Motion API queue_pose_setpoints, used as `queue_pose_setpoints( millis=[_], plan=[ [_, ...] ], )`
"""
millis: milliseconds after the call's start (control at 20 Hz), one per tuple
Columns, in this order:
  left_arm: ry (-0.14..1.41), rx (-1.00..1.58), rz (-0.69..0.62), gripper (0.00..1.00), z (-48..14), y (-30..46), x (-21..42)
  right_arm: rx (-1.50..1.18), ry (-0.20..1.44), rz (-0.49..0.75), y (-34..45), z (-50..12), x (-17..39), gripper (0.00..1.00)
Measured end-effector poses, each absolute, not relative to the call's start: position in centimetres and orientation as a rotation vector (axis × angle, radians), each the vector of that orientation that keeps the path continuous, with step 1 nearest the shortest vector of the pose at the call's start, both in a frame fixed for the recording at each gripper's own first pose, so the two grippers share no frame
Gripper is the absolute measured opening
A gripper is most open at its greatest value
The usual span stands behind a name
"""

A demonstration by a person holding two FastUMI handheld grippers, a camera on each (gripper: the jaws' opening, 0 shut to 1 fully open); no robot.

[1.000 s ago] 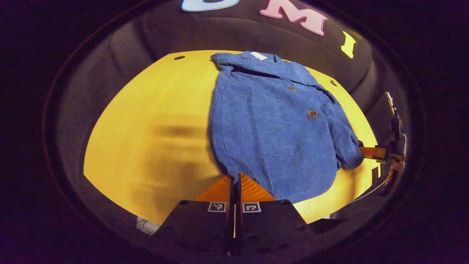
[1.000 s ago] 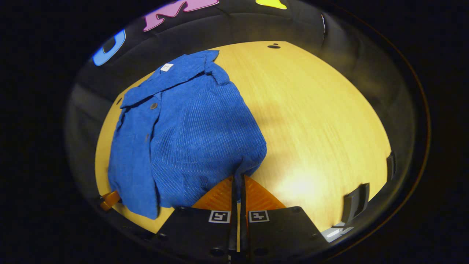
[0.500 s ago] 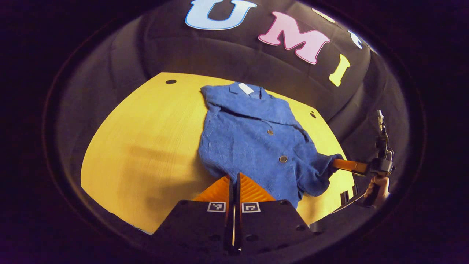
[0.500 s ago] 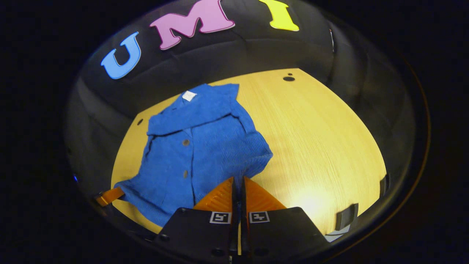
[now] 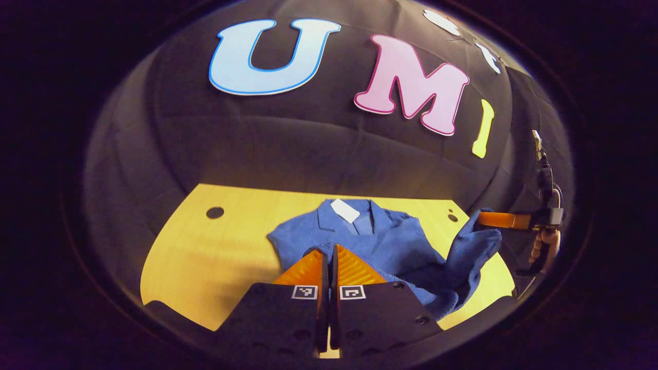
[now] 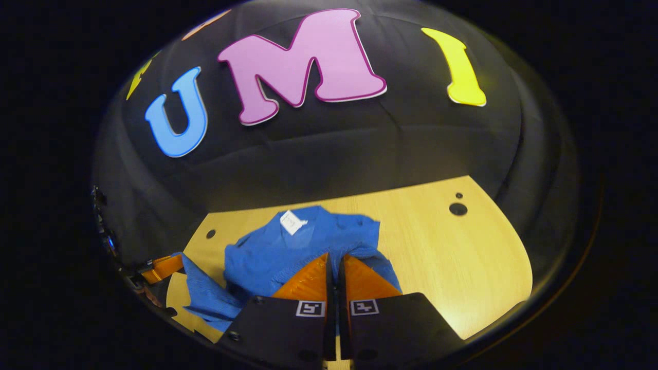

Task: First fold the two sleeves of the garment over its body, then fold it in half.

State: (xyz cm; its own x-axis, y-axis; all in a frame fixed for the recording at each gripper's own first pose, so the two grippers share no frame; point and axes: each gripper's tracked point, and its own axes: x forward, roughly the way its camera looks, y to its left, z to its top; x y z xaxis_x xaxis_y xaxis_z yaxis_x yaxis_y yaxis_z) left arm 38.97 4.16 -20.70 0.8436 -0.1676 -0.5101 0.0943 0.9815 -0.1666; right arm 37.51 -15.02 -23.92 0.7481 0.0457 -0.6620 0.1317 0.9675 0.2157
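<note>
A blue corduroy garment (image 5: 390,246) with buttons lies on the yellow table (image 5: 205,252), its collar and white label (image 5: 345,210) at the far side. My left gripper (image 5: 328,250) is shut on one corner of the hem, raised over the body. To the right, my right gripper (image 5: 506,220) pinches the other hem corner (image 5: 475,241), which hangs lifted off the table. In the right gripper view, the right gripper (image 6: 335,255) is shut on the hem above the garment (image 6: 267,254). The left gripper (image 6: 164,267) holds cloth at the far left. The sleeves are hidden.
The table (image 6: 452,257) has small round holes near its far edge (image 5: 215,212) (image 6: 457,209). Black booth cloth rises right behind it. A hand (image 5: 545,246) holds the right gripper at the right edge. Bare wood lies left of the garment in the left gripper view.
Both grippers have lifted the hem off the table and carried it up and toward the collar. The lower half of the garment now hangs raised between them.
</note>
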Motion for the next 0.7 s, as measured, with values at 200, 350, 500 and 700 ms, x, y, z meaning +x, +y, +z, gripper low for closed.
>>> queue_pose_setpoints(
  millis=[200, 350, 500, 700],
  plan=[
    [0.383, -0.05, -0.015, 0.0, -22.0, 8.0, 50.2, 0.21, 0.656, -0.155, -19.3, -27.2, 47.5, 0.0],
    [0.396, -0.003, 0.004, 0.2, -25.4, 8.5, 53.5, 0.214, 0.572, -0.176, -20.3, -28.7, 51.1, 0.5],
    [0.428, -0.043, 0.013, 0.84, -26.8, 7.4, 53.4, 0.157, 0.575, -0.152, -20.2, -29.7, 50.6, 0.83],
    [0.419, -0.076, 0.024, 0.87, -23.7, 6.6, 50.9, 0.129, 0.572, -0.116, -17.9, -28.6, 48.3, 0.98]
  ],
)
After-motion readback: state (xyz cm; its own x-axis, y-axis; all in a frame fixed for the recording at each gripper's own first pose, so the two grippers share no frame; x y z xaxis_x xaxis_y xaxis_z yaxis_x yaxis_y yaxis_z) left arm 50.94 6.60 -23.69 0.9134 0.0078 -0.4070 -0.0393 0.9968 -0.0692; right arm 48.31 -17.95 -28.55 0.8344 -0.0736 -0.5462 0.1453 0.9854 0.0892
